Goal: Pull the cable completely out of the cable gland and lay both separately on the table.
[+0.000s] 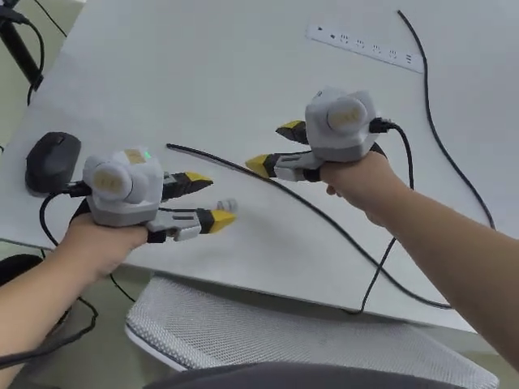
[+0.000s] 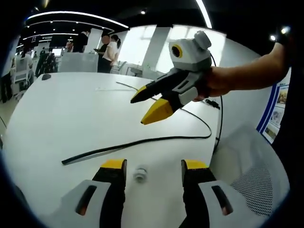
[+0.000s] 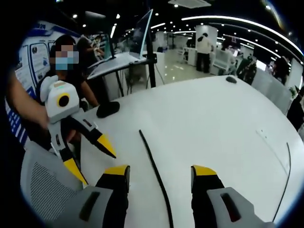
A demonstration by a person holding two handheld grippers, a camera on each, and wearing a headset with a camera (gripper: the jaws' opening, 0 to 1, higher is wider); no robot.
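The black cable (image 1: 324,219) lies loose on the white table (image 1: 203,73), running from the middle toward the front edge. The small white cable gland (image 1: 227,206) lies apart from it, near the front edge. My left gripper (image 1: 209,198) is open, and in the left gripper view the gland (image 2: 140,173) sits on the table between the open jaws of that gripper (image 2: 154,166), with the cable (image 2: 137,142) just beyond. My right gripper (image 1: 272,146) hovers open over the cable. In the right gripper view the cable (image 3: 154,171) runs between its jaws (image 3: 160,171), not gripped.
A black mouse (image 1: 53,158) rests at the table's left. At the far side lies a white power strip (image 1: 365,44), and a second thin black cable (image 1: 438,138) runs down the right. A mesh chair seat (image 1: 308,340) sits below the front edge.
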